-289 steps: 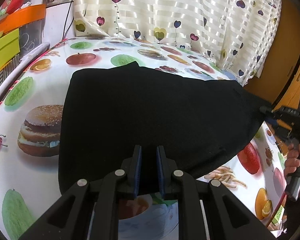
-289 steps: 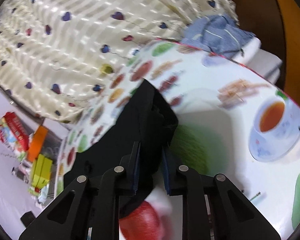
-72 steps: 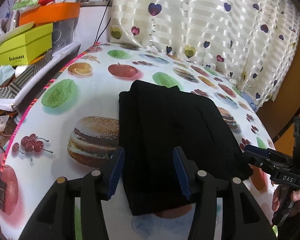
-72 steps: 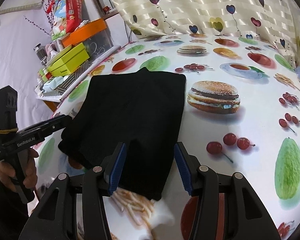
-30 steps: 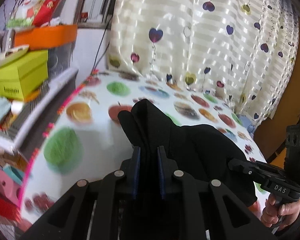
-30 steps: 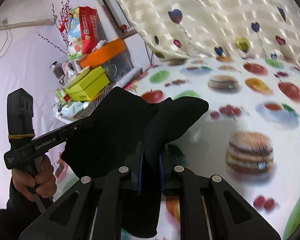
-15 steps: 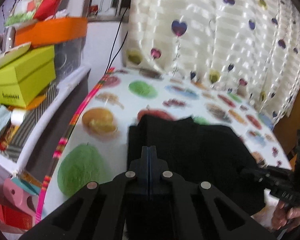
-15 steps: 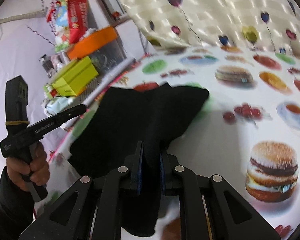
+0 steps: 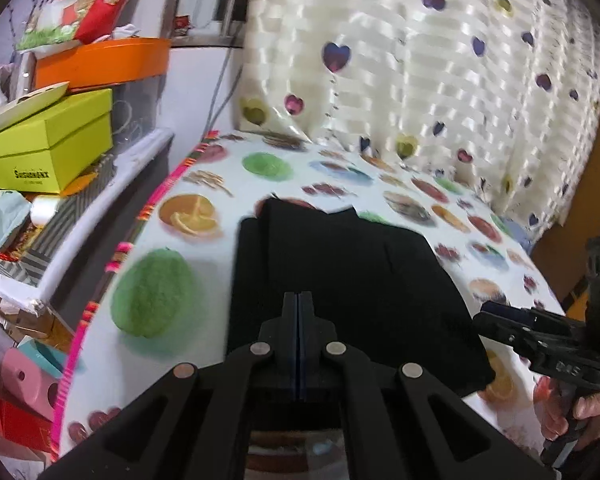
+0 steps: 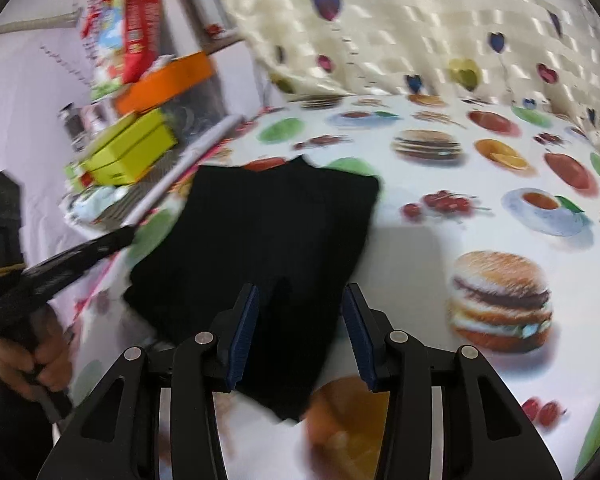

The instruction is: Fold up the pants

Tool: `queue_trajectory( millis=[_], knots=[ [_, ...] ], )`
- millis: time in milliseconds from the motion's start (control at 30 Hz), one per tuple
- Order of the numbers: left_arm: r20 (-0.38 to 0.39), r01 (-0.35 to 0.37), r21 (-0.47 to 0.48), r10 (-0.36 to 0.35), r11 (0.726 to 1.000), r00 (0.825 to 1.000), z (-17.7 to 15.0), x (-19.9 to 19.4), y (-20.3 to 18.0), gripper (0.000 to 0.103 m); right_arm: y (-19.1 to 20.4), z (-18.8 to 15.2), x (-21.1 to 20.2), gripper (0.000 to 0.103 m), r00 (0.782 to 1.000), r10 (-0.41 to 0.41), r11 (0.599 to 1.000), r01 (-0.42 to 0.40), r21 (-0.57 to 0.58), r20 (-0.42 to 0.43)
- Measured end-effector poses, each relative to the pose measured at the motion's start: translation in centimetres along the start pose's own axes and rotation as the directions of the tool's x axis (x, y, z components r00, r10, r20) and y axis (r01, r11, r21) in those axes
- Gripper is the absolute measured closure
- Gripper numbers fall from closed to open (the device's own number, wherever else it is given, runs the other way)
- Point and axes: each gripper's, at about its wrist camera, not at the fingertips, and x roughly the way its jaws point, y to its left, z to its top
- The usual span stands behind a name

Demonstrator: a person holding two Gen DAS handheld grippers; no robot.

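1. The pants (image 9: 340, 280) lie as a compact black folded stack on the bench (image 9: 204, 264), near its left edge with the pink trim; the right wrist view (image 10: 260, 248) shows the stack flat.
2. My left gripper (image 9: 299, 320) has its fingers pressed together over the near end of the stack. I cannot tell whether any cloth is pinched between them.
3. My right gripper (image 10: 300, 316) stands apart, its blue pads astride the near right corner and clamping nothing.
4. Main risk, as I judge it: if the left one does hold a layer, lifting away would drag the top fold open and undo the stack.
5. Second risk: the stack sits close to the left edge, so a push that way could slide it off toward the yellow-green box (image 9: 48, 148) and the clutter beside it.
6. Open room lies to the right, across the printed cloth toward the curtain (image 9: 440, 80); I would withdraw both grippers that way.
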Motion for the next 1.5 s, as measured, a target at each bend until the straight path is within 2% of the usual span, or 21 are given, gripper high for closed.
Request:
queue_trajectory(
  millis=[133, 233, 333, 400, 533, 733, 900, 1100, 1233, 1500],
  knots=[
    [-0.074, -0.019, 0.006, 0.019, 1.0, 0.997, -1.7, 1.8, -0.4, 0.101, 1.6, -1.7, 1.2, 0.058, 0.998, -0.034, 0.996, 0.03, -0.085, -0.05],
    [-0.062, -0.032, 0.026, 0.033, 0.999, 0.998, -2.0, 1.9, -0.7, 0.101, 1.7, -1.9, 2.1, 0.058, 0.997, -0.054, 0.99, 0.047, -0.131, -0.052],
    [-0.086, -0.04, -0.004, 0.04, 0.999, 0.995, -1.7, 1.5, -0.6, 0.1, 1.4, -1.2, 2.1, 0.058, 0.995, -0.063, 0.993, 0.054, -0.107, -0.081],
    [-0.08, -0.058, 0.001, 0.057, 0.998, 0.995, -1.8, 0.5, -1.1, 0.099, 1.8, -1.3, 1.1, 0.058, 0.995, -0.069, 0.992, 0.061, -0.112, -0.067],
    [-0.065, -0.044, 0.009, 0.045, 0.999, 0.997, -2.9, -1.2, -2.4, 0.093, 2.7, -2.1, -0.4, 0.058, 0.998, -0.053, 0.991, 0.048, -0.126, -0.041],
    [-0.094, -0.016, 0.019, 0.018, 1.0, 0.995, -5.9, -2.4, -4.6, 0.093, 3.9, -4.2, -1.9, 0.058, 0.997, -0.063, 0.986, 0.055, -0.155, -0.047],
    [-0.132, -0.05, 0.038, 0.055, 0.998, 0.99, -8.1, -2.7, -5.8, 0.093, 4.5, -6.5, -2.4, 0.058, 0.993, -0.073, 0.982, 0.056, -0.178, -0.089],
    [-0.129, -0.103, 0.06, 0.11, 0.993, 0.986, -8.9, -3.1, -6.1, 0.092, 4.8, -8.0, -2.2, 0.058, 0.989, -0.097, 0.973, 0.072, -0.22, -0.108],
    [-0.148, -0.123, 0.065, 0.131, 0.99, 0.98, -9.3, -2.5, -6.1, 0.085, 4.7, -8.3, -1.8, 0.058, 0.987, -0.108, 0.971, 0.078, -0.226, -0.122],
    [-0.126, -0.136, 0.109, 0.15, 0.985, 0.981, -9.6, -2.3, -6.7, 0.072, 4.8, -8.6, -1.7, 0.058, 0.984, -0.139, 0.958, 0.105, -0.268, -0.109]
  ],
)
